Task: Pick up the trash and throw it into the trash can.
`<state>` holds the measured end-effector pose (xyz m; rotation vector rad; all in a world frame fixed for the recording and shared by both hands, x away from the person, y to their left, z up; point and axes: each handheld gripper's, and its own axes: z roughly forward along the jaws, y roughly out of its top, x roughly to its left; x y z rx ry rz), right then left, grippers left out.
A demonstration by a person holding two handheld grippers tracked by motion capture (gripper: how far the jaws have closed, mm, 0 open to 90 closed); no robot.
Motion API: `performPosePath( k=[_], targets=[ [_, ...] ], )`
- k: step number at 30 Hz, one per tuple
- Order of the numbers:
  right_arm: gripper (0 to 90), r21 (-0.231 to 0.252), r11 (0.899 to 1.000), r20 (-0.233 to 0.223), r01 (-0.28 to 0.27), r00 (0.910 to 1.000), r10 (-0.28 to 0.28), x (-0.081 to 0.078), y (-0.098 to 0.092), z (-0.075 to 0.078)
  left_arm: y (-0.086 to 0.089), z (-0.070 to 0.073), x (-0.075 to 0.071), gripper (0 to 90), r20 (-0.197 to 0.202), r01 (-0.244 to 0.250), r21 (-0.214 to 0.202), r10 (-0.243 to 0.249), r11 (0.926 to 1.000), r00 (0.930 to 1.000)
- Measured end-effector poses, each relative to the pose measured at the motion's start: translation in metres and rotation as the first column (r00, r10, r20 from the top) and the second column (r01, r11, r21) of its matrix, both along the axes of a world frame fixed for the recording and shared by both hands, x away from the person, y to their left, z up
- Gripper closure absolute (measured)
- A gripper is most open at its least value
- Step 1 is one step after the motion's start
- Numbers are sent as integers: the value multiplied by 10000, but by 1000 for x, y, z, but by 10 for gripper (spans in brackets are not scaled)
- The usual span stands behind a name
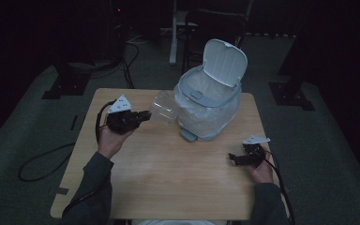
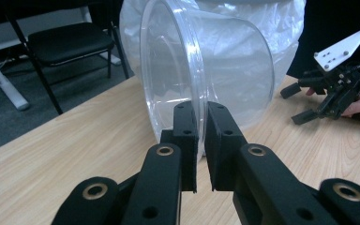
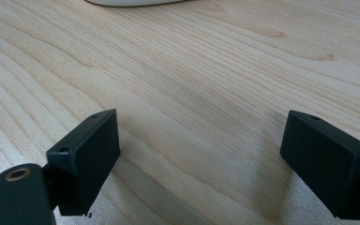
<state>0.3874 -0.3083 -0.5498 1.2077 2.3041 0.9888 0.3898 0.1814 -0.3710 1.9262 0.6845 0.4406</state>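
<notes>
Black jaws of the left gripper (image 2: pixel 200 140) are pinching the thin rim of a clear cup (image 2: pixel 206 75), holding it on its side just beside the bin (image 1: pixel 209 104), whose lid (image 1: pixel 225 62) is standing open. Since the hold is only on that thin rim, I think the cup could be slipping or twisting out, or it could be bumping the bag (image 1: pixel 206 117) and pulling it off the bin. At the near right of the table (image 1: pixel 168 173), the right gripper (image 3: pixel 201 159) is resting wide open, holding nothing. The room is dark, so I cannot tell what is lying inside the bin, and the cup's far end is hard to make out.
</notes>
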Motion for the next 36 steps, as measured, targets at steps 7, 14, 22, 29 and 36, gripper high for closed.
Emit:
performPosePath(
  k=[7,14,22,29,36],
  targets=[
    [113,-5,10000,-21,7,10000,-7,0,0,0,4,10,1,844,149,-45,-66,46,10000,9999],
    [113,-11,10000,-1,-6,10000,6,0,0,0,7,20,2,844,288,-64,-77,66,10000,9996],
    [113,-7,10000,-7,-1,10000,1,0,0,0,8,30,6,844,391,-68,-146,74,9999,9992],
    [113,-7,10000,-7,-1,10000,1,0,0,0,11,41,8,844,495,-101,-289,115,9995,9987],
    [113,-7,10000,-8,-1,10000,1,0,0,0,12,50,12,845,582,-83,-342,103,9994,9982]
  ],
)
